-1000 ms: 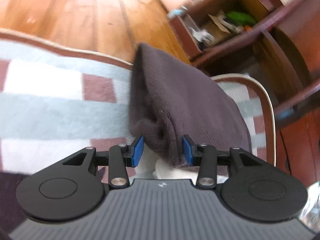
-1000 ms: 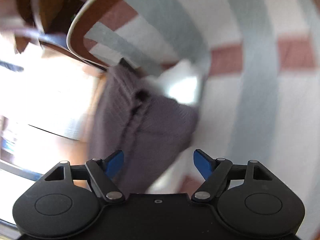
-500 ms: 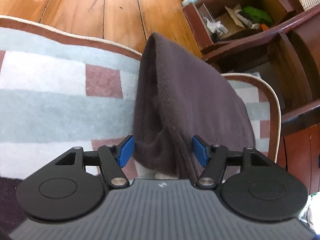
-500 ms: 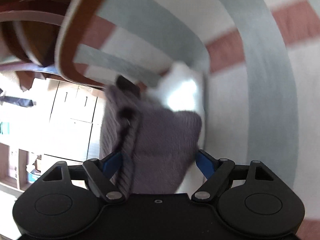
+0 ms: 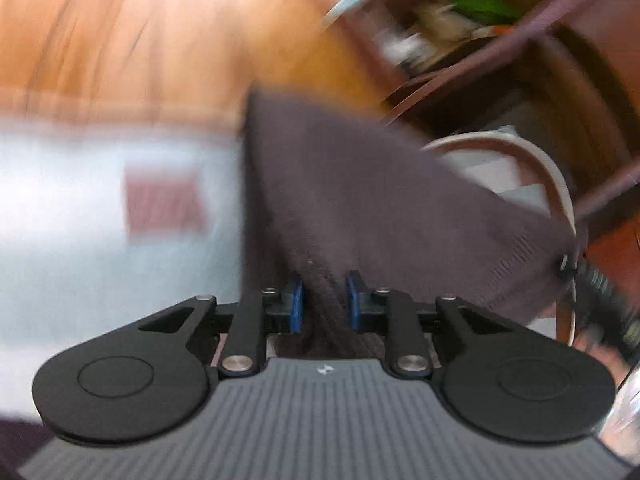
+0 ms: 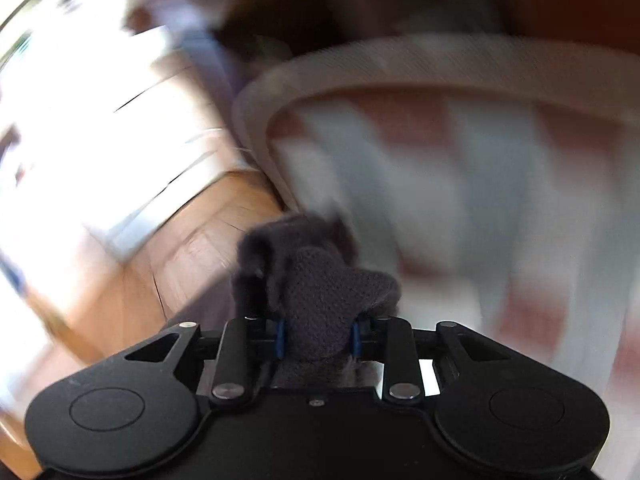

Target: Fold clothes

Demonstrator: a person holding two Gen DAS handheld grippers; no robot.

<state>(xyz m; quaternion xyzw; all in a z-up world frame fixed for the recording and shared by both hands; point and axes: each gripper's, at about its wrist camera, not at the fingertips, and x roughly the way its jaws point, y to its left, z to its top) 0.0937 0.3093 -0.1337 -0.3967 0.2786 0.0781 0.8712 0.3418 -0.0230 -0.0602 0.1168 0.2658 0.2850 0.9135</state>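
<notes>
A dark purple-grey knitted garment [image 5: 360,200] hangs stretched above the rug, lifted at two places. In the left wrist view my left gripper [image 5: 325,300] has a bunched fold of it between the blue pads, and the jaws are closing on it. From there the cloth fans up and away to the right edge, where a black tool body [image 5: 600,292] holds its far corner. In the right wrist view my right gripper [image 6: 318,338] is closing on a thick wad of the same garment [image 6: 320,280], which bulges out over the pads. Both views are motion-blurred.
A checked rug [image 5: 80,220] in white, grey-blue and maroon, with a cream and brown border [image 6: 256,128], lies under the garment. Wooden floor [image 5: 120,32] lies beyond it. A dark wooden shelf unit [image 5: 460,32] with clutter stands at the upper right, close to the rug's corner.
Both grippers stood open around the garment and have closed on it. The garment has risen off the rug and is pulled taut. The right wrist view has rolled strongly.
</notes>
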